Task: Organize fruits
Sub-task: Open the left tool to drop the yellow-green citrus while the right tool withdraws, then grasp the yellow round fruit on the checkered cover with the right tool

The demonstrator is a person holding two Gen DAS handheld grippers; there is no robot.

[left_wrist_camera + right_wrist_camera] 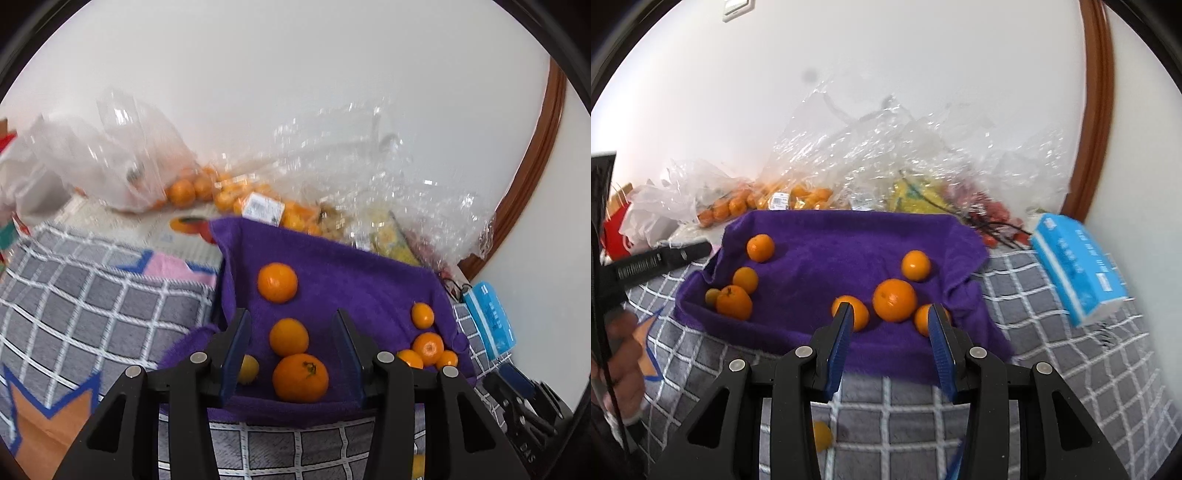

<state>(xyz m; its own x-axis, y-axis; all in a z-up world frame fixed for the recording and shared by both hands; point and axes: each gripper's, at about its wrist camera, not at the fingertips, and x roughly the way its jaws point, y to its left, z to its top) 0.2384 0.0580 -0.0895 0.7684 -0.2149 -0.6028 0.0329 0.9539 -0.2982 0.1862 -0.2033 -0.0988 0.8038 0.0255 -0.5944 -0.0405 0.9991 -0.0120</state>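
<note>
left gripper (291, 354): jaws apart, nothing clamped. A mid-size orange (289, 336) and the big stemmed orange (300, 377) sit in the gap on the cloth; pads touch neither.
right gripper (891, 334): jaws apart, empty. Hangs over the towel's near hem; the large orange (895, 300) shows between the tips, with a smaller one at each tip.
task fruit: oranges lie loose on the purple towel (343, 266) in two bunches, one toward 9 o'clock in the right view and one near centre. Probably sorted that way on purpose. The nap likely stops rolling.
stray: one orange (820, 435) is off the towel on the checked blanket (1052, 354), at 6 o'clock under the right gripper. Probably still to be moved.
source: clear plastic bags (871, 147) at 12 o'clock hold more oranges and some yellow and red fruit, type unclear.
edges: towel's far hem is just beside the bags. Tissue pack (1075, 266) sits at 3 o'clock, clear of the towel.
room: open towel in the middle and at 1 o'clock.
risk: grippers are close together; the left one shows at 9 o'clock in the right view.
</note>
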